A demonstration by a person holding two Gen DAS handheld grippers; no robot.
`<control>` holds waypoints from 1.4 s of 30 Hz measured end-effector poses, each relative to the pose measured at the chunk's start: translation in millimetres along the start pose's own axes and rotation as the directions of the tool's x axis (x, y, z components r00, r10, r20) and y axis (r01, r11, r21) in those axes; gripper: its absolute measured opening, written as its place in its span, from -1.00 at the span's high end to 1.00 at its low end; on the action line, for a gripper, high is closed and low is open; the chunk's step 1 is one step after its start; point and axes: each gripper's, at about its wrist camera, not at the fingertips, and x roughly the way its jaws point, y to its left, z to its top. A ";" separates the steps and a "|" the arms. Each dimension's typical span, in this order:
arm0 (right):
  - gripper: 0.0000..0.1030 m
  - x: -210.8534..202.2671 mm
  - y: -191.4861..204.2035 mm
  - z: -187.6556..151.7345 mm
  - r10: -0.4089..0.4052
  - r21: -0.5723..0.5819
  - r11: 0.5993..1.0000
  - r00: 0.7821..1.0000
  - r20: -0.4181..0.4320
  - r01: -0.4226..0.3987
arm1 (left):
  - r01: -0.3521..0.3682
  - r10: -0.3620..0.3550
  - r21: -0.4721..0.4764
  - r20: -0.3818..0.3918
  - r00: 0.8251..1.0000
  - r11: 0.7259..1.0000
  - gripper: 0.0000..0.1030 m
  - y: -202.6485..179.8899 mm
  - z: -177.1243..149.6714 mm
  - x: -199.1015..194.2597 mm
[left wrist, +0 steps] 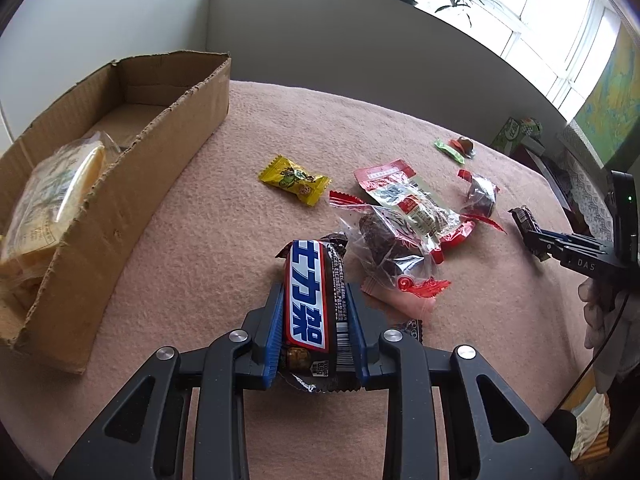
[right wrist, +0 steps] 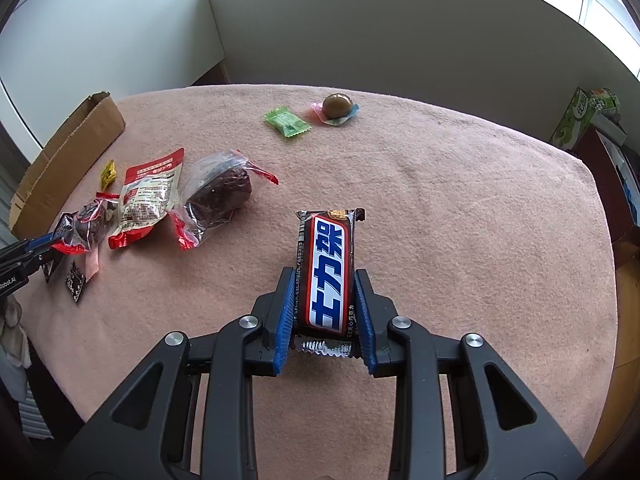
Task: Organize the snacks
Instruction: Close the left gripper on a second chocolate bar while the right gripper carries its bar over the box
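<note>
The left gripper (left wrist: 316, 300) clamps a brown chocolate bar (left wrist: 312, 304) whose white band carries bold blue Chinese characters, with a barcode along its edge. The right gripper (right wrist: 325, 292) pinches a second chocolate bar (right wrist: 326, 276) with the same lettering. Both point steeply down over the pink tablecloth (right wrist: 460, 220), bars pointing away. "DAS" is printed on the right gripper's body. A cardboard box (left wrist: 132, 184) sits at the left, holding a pale packet (left wrist: 52, 200); loose snacks (left wrist: 400, 220) lie between.
</note>
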 end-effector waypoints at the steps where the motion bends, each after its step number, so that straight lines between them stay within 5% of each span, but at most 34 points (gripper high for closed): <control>1: 0.44 -3.7 1.5 -0.5 -0.001 0.000 1.000 1.000 0.009 0.001 | 0.003 -0.003 -0.001 0.005 1.000 1.000 0.47 1.3 -0.3 -3.0; 11: 0.44 -39.7 32.9 5.9 0.029 -0.017 0.999 0.995 0.093 -0.027 | 0.016 -0.014 -0.024 0.059 0.998 1.000 0.47 11.8 0.3 -31.4; 20: 0.44 -64.2 108.3 36.1 0.140 -0.113 0.986 0.977 0.159 -0.123 | -0.011 0.017 -0.049 0.126 0.992 0.999 0.47 40.9 10.9 -62.0; 42: 0.44 2.4 289.2 122.1 0.297 -0.251 0.931 0.950 0.094 -0.266 | -0.130 0.155 -0.145 0.181 0.971 0.981 0.47 132.1 56.9 -81.1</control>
